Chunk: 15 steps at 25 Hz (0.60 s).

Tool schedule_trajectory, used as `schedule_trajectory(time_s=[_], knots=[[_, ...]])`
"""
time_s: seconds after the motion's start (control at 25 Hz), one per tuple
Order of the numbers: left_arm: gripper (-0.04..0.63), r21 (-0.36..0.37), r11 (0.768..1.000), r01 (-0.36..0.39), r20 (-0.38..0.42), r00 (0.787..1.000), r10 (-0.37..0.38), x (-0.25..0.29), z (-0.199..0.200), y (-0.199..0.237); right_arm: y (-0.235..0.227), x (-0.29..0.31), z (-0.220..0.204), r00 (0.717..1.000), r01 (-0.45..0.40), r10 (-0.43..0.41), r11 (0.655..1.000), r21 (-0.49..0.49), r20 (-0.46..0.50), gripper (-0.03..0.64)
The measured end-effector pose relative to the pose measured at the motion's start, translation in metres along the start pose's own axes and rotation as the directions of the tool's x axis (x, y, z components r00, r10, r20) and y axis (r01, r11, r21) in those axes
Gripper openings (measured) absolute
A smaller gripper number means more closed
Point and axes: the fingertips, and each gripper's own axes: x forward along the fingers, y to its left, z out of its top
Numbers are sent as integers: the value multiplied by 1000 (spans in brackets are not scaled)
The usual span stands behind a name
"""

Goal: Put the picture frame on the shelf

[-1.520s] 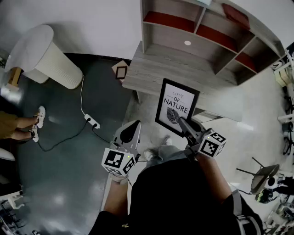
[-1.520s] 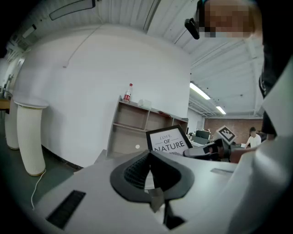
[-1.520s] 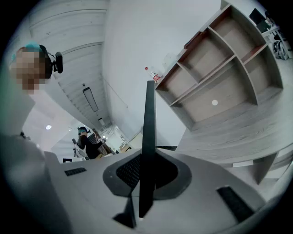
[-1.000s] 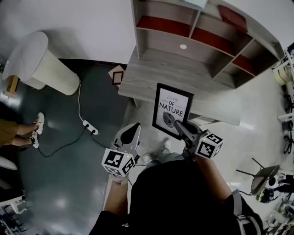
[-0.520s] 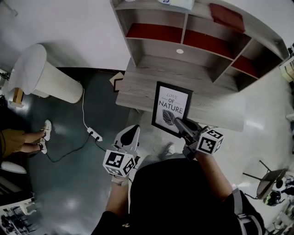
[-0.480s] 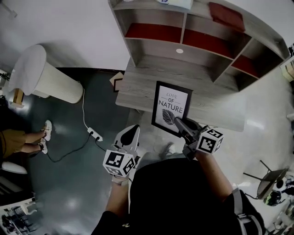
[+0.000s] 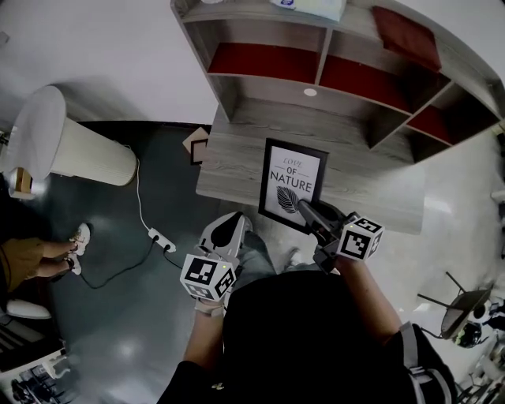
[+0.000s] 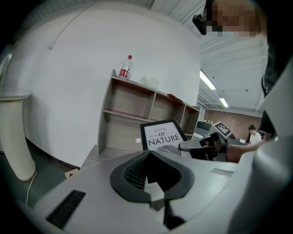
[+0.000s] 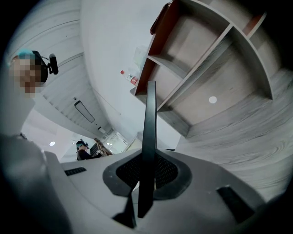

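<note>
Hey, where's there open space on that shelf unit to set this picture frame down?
The grey wood ledge below the red-backed cubbies is bare around the picture frame, save a small white disc near the back. Those cubbies look empty too. The top is crowded: a bottle, a pale pack and a red cloth.

Bright, even indoor light from overhead. My head view bows hard toward its rim — the shelf curves into an arc — and the dark floor carries pale, soft glare patches. Both my gripper views are round fisheye fields with black corners; ceiling light strips glow in the left one. Shadows fall soft.
</note>
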Motion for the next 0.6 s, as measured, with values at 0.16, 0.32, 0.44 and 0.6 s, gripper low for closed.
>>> schedule_trajectory(time_s=[0.16, 0.32, 0.44, 0.6], knots=[[9, -4, 999, 53, -8, 999, -53, 19, 14, 46, -5, 44, 13, 1000, 25, -25, 1000, 0, 7, 28], [9, 3, 994, 106, -26, 994, -106, 40, 31, 114, -11, 106, 27, 998, 69, -69, 998, -4, 8, 28], [9, 18, 989, 144, -44, 989, -143, 50, 42, 153, -16, 142, 33, 995, 100, -100, 995, 1, 17, 28], [9, 29, 980, 195, -80, 978, -192, 58, 49, 176, -17, 165, 33, 992, 122, -122, 993, -5, 22, 28]])
